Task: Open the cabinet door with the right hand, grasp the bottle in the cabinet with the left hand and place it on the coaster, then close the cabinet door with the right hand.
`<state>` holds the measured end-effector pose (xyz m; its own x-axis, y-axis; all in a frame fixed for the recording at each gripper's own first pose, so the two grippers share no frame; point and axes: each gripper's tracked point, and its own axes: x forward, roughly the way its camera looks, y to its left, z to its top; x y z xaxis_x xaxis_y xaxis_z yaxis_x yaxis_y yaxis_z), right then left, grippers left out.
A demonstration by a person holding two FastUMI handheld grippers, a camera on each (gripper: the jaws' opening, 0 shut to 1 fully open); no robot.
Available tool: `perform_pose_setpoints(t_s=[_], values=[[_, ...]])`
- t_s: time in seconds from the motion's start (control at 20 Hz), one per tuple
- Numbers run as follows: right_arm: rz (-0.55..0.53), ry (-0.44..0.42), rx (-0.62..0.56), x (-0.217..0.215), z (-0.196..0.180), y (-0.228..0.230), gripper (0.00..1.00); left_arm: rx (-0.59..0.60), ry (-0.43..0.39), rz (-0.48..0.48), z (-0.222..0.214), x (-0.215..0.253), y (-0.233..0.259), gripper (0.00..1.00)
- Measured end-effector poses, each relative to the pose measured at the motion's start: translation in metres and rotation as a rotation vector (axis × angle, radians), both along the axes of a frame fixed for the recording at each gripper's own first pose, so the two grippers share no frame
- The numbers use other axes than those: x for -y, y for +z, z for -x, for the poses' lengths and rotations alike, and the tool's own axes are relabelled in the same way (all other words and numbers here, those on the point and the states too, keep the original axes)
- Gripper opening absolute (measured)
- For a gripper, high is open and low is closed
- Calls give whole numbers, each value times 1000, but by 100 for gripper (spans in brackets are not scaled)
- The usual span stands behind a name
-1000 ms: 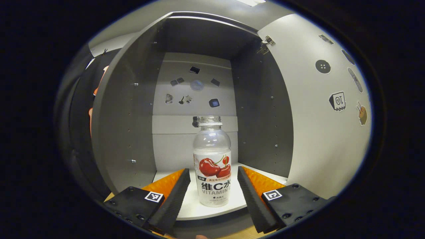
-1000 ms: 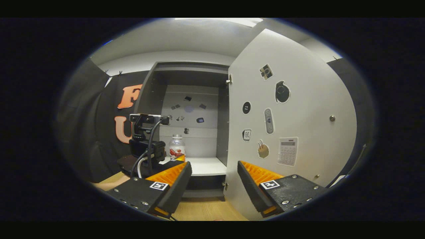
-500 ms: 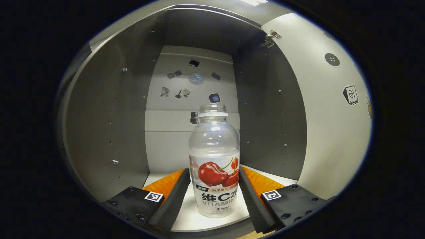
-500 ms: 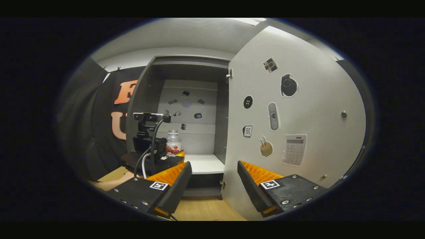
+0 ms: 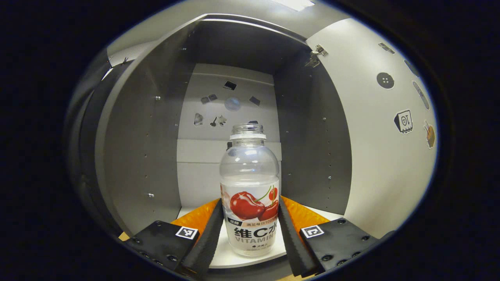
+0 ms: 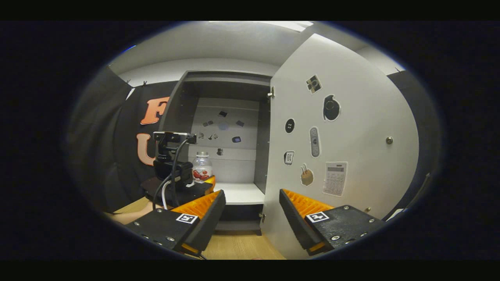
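Observation:
A clear bottle (image 5: pixel 249 171) with a cherry label and no cap stands upright near the front of the cabinet's white shelf (image 5: pixel 222 249). My left gripper (image 5: pixel 250 203) is shut on it, one finger pressed against each side of the label. In the right gripper view the bottle (image 6: pixel 202 169) sits inside the cabinet with the left gripper (image 6: pixel 206 180) reaching in around it. The white cabinet door (image 6: pixel 351 117) stands wide open to the right. My right gripper (image 6: pixel 252 199) hangs open in front of the door's hinge edge, holding nothing.
The cabinet's grey side walls (image 5: pixel 136 156) close in on both sides of the bottle. Stickers dot the back panel (image 5: pixel 230 101) and the door's inner face (image 5: pixel 384 117). A wooden tabletop (image 6: pixel 242 248) lies below the cabinet. Cables trail from the left gripper's camera mount (image 6: pixel 172 156).
The left gripper's fingers have closed from a gap around the bottle to pressing on its sides. The right gripper has drifted only slightly and stays open.

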<state>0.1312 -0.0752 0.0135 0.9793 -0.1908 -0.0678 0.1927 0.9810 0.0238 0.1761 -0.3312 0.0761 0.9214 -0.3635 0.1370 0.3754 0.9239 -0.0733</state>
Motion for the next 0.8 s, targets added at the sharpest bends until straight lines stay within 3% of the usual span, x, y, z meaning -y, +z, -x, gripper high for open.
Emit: perform_pose_setpoints(t_s=[0.3, 0.6, 0.8], values=[[-30, 83, 14, -15, 30, 1, 85, 48, 51, 4, 65, -25, 13, 81], [-55, 209, 16, -32, 57, 0, 86, 69, 174, -58, 148, -66, -8, 81], [-47, 229, 16, -35, 63, -2, 86, 65, 183, -88, 191, -75, -30, 81]])
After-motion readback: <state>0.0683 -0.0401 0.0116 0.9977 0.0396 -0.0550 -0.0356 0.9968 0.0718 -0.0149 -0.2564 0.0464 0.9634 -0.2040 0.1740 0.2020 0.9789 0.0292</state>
